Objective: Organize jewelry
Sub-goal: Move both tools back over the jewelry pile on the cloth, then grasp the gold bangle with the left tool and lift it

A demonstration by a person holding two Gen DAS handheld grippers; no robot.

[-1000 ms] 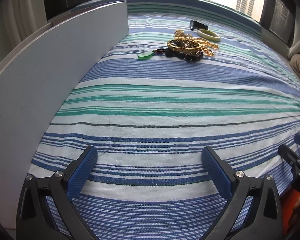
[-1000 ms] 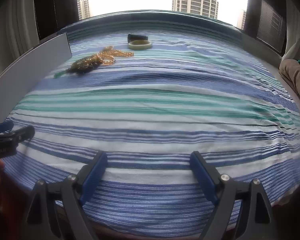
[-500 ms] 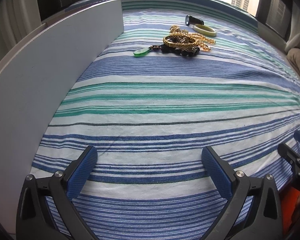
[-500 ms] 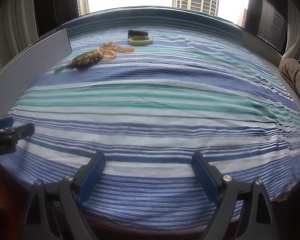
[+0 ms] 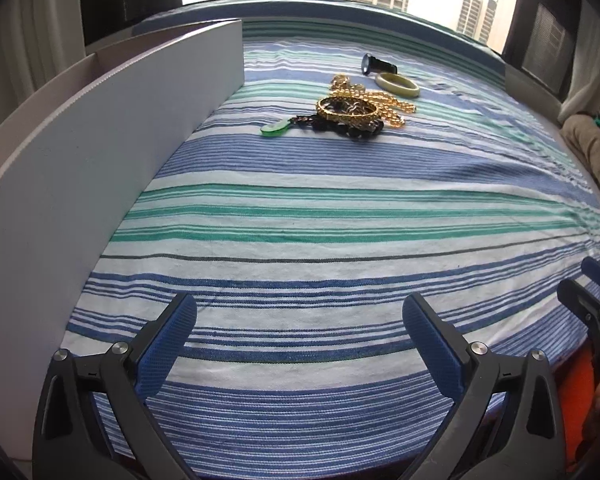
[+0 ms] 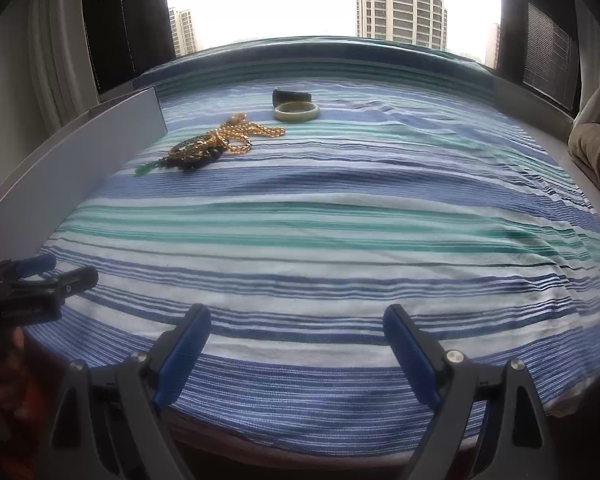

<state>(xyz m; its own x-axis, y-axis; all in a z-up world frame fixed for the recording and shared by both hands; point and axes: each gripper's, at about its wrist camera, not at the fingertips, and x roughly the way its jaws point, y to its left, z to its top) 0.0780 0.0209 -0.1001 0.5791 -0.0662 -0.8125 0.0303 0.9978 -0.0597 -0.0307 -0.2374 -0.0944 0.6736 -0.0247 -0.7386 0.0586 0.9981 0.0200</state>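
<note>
**Two grippers wide, jewelry far ahead**

Two grippers hang over the near edge of the striped cloth (image 5: 340, 216), and we see nothing between either pair of jaws. The left gripper (image 5: 300, 320) has its blue pads spread wide over bare cloth; the right gripper (image 6: 296, 328) stands just as wide, also over bare cloth.

As for writing, we find only a faint line of pale letters on the side of the left gripper's body in the right wrist view, too blurred for us to read. No brand shows on any of the jewelry.

The jewelry lies well apart from both grippers, on the far part of the cloth. In the left wrist view it sits ahead and a little right of the jaws' midline: a gold bangle (image 5: 346, 110) rests on a tangle of dark beads (image 5: 356, 130), with a gold chain (image 5: 384, 102) spilling out just behind and to the right. A green pendant (image 5: 275, 130) lies at the left end of the tangle, nearest the grey box (image 5: 100, 152) that runs along the left side. Farther back, a pale bangle (image 5: 397, 85) lies flat, and a dark watch (image 5: 376, 66) sits just behind it. From the right gripper, the same heap lies ahead and to the left.
</note>
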